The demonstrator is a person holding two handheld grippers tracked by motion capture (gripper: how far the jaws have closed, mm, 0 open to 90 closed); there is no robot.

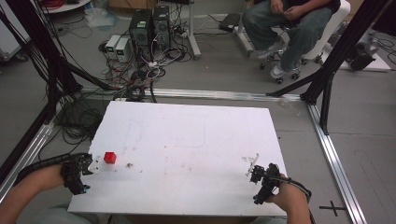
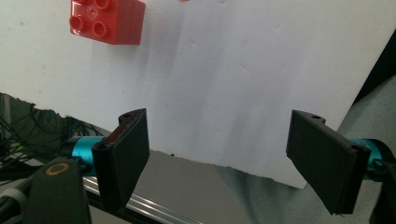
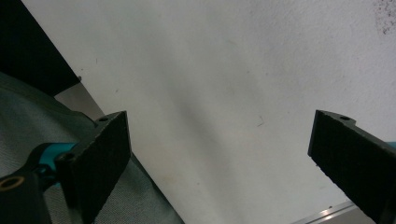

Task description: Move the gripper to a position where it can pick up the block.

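Left tool jaws apart (empty) | red brick just ahead | right tool apart

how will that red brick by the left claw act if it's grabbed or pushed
The red brick looks like hard moulded plastic, so probably stiff and light. Its flat sides should suit the left claw. On the smooth white table, a push would likely slide it, not roll it.
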